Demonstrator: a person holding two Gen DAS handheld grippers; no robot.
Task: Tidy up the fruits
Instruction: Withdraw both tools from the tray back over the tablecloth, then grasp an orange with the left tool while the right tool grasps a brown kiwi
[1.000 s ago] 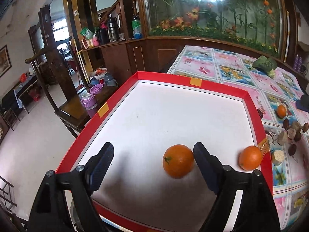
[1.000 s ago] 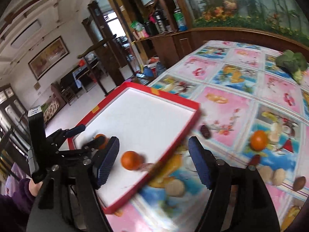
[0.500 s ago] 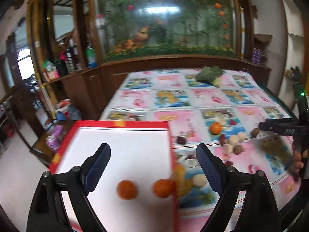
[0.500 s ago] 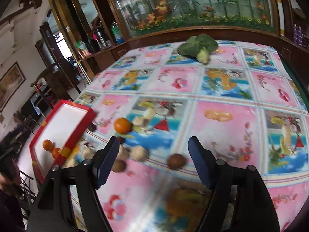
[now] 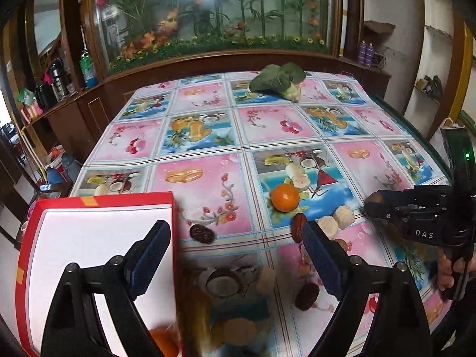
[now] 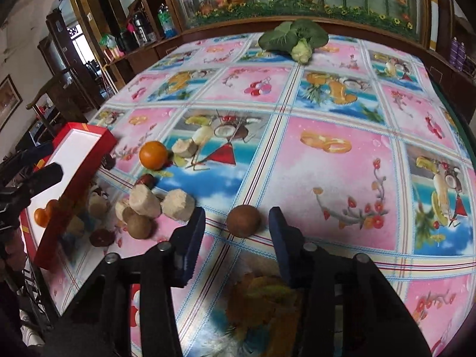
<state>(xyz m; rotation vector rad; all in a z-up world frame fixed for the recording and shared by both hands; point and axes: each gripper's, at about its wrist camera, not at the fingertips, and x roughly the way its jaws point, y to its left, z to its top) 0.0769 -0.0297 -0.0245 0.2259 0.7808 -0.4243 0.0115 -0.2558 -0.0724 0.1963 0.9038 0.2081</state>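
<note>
Reaching over the fruit-print tablecloth (image 6: pixel 342 178), the right gripper (image 6: pixel 236 232) has its jaws apart around a brown round fruit (image 6: pixel 244 220) that lies on the cloth between the pads, not yet pinched. The left gripper (image 5: pixel 238 255) hangs beside the red-rimmed tray (image 5: pixel 29 238), jaws wide apart and holding nothing. Sorting looks only started: two oranges (image 6: pixel 44 212) sit in the tray's near corner, while one orange (image 6: pixel 153 154) remains on the cloth just beyond the tray. Also loose are roughly four pale cut chunks (image 6: pixel 142 200), a second brown fruit (image 6: pixel 139 226) and about three dark red dates (image 6: pixel 145 180), clustered near the tray. One leafy green vegetable (image 6: pixel 293 38) lies well apart at the far end.
</note>
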